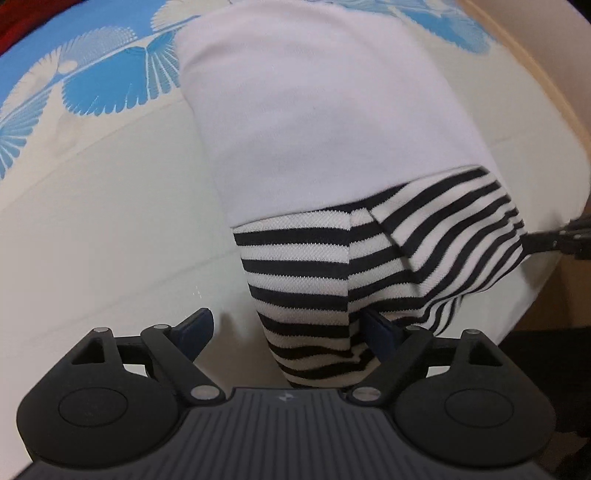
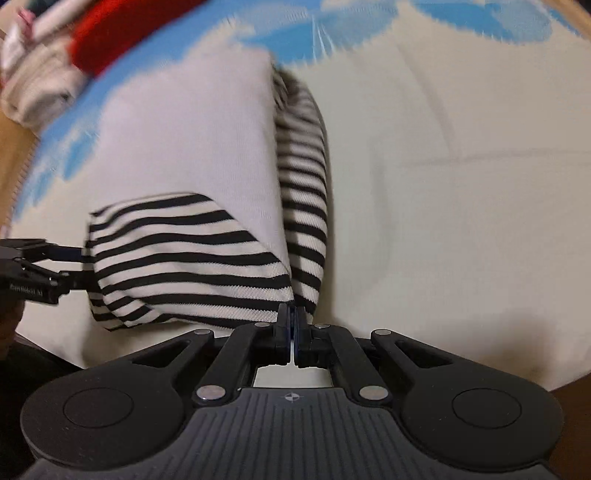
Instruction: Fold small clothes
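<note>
A small garment with a pale pink body (image 1: 325, 110) and black-and-white striped sleeves (image 1: 306, 280) lies on a cream cloth. My left gripper (image 1: 291, 328) is open, its jaws spread on either side of the near striped sleeve end. My right gripper (image 2: 291, 317) is shut on the striped edge of the garment (image 2: 207, 258). The right gripper shows at the right edge of the left wrist view (image 1: 565, 236). The left gripper shows at the left edge of the right wrist view (image 2: 40, 266), at the striped sleeve.
The cream cloth (image 1: 92, 221) has a blue fan pattern (image 1: 107, 81) at its far side. A red item (image 2: 122, 33) and a pile of pale clothes (image 2: 37, 85) lie at the far left. A wooden surface edge (image 1: 546, 74) runs on the right.
</note>
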Available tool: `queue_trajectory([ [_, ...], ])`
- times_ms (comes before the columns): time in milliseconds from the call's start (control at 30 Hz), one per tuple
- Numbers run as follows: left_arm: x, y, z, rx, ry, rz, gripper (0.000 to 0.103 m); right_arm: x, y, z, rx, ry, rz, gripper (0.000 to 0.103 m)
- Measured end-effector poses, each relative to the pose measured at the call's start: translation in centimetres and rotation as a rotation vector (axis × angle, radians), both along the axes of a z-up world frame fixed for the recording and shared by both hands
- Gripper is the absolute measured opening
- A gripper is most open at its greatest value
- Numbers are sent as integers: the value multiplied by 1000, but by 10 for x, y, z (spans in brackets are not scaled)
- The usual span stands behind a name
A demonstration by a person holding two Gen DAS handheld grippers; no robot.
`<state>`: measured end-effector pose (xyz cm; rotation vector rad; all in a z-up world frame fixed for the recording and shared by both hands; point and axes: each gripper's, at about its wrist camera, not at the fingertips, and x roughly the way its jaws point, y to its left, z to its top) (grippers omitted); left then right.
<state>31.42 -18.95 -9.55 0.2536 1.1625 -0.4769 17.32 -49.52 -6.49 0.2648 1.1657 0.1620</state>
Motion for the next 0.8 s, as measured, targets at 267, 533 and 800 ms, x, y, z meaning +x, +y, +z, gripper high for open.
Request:
queue_trajectory([
  [267, 8, 25, 24, -133, 3, 20, 90, 13, 4, 29, -127, -174, -72, 2],
  [533, 54, 70, 35, -307, 2, 281, 90, 25, -22, 56, 69, -466, -313, 43],
  [800, 67, 66, 38, -370, -1, 328, 90, 83, 6, 34, 208, -407, -340, 48],
])
